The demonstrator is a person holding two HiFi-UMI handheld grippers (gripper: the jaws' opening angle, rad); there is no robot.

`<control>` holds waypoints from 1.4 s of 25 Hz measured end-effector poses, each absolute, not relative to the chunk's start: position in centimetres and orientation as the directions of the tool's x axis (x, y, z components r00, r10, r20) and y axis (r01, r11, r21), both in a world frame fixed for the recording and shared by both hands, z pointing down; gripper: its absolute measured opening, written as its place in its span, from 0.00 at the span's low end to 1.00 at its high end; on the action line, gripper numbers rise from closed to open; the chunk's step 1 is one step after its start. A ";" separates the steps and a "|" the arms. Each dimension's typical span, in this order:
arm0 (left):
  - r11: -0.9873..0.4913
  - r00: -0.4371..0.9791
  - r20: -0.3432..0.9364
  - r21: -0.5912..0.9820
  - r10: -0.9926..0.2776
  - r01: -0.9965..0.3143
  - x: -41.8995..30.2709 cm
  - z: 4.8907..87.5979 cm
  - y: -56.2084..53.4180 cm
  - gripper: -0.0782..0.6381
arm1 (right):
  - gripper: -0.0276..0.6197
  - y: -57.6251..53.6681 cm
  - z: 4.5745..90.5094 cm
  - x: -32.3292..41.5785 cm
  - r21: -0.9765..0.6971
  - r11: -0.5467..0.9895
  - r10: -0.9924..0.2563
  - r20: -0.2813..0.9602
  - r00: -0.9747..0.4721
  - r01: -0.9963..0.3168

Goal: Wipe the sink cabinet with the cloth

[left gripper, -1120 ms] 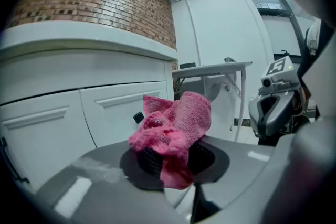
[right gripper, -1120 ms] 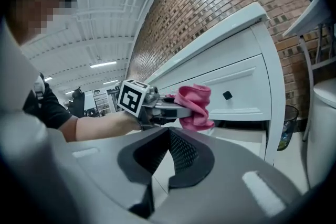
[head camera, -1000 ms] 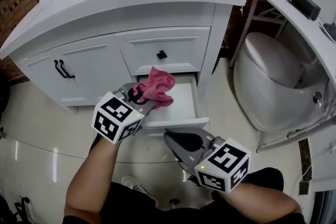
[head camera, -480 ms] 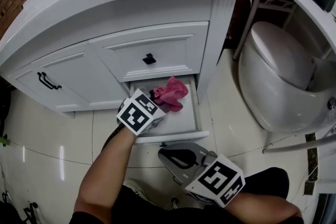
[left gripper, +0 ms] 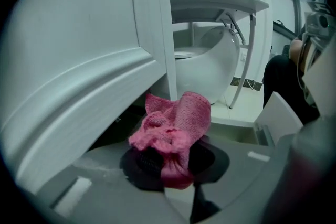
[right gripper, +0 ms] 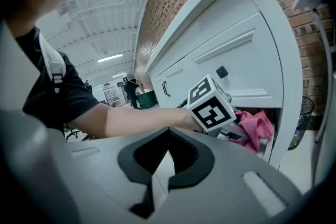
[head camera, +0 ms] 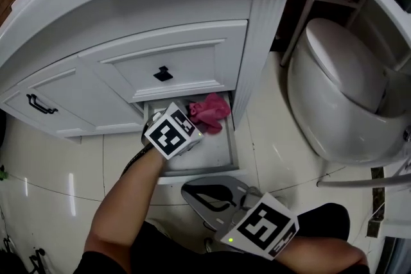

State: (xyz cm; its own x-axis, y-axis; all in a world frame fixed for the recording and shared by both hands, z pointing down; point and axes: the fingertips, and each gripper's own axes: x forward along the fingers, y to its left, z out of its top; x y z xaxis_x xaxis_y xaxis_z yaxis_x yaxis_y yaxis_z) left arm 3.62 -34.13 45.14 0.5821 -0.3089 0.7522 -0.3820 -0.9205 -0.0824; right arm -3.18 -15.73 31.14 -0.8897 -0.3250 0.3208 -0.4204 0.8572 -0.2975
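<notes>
The left gripper pinches the pink cloth tight, inside the open drawer of the sink cabinet, mid-frame. The right gripper, lower down, is closed on nothing. The bunched cloth might snag on the drawer and pull loose.

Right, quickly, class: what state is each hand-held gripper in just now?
Left hand-held gripper: closed on the pink cloth.
Right hand-held gripper: closed, holding nothing.
</notes>
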 end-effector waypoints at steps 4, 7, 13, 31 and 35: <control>-0.923 0.546 0.782 -0.093 -0.300 -0.373 2.8 46.4 -34.3 0.24 | 0.05 -17.1 30.6 -2.5 -0.286 0.857 -0.343 0.305 -0.888 -0.429; -0.923 0.527 0.802 -0.074 -0.280 -0.377 1.6 46.9 -34.1 0.24 | 0.05 -17.4 30.9 -2.4 -0.292 0.856 -0.335 0.315 -0.888 -0.427; -0.900 0.481 0.823 -0.082 -0.303 -0.428 -2.7 46.7 -34.4 0.24 | 0.05 -16.6 32.0 -3.5 -0.292 0.871 -0.288 0.350 -0.892 -0.395; -0.846 0.371 0.865 -0.108 -0.339 -0.522 -9.7 46.8 -34.0 0.24 | 0.05 -14.7 33.4 -5.5 -0.302 0.884 -0.233 0.378 -0.896 -0.358; -0.870 0.456 0.826 -0.080 -0.330 -0.486 -6.5 45.0 -33.5 0.24 | 0.05 -13.6 33.5 -5.9 -0.312 0.886 -0.218 0.374 -0.901 -0.344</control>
State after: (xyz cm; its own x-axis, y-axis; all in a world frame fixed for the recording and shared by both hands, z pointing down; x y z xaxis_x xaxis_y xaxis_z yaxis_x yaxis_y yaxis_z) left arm -6.49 -33.45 45.00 0.4558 -0.3304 0.8265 -0.4860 -0.8703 -0.0798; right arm -5.91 -13.64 33.46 -0.9015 -0.2180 0.3739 -0.3438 0.8856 -0.3124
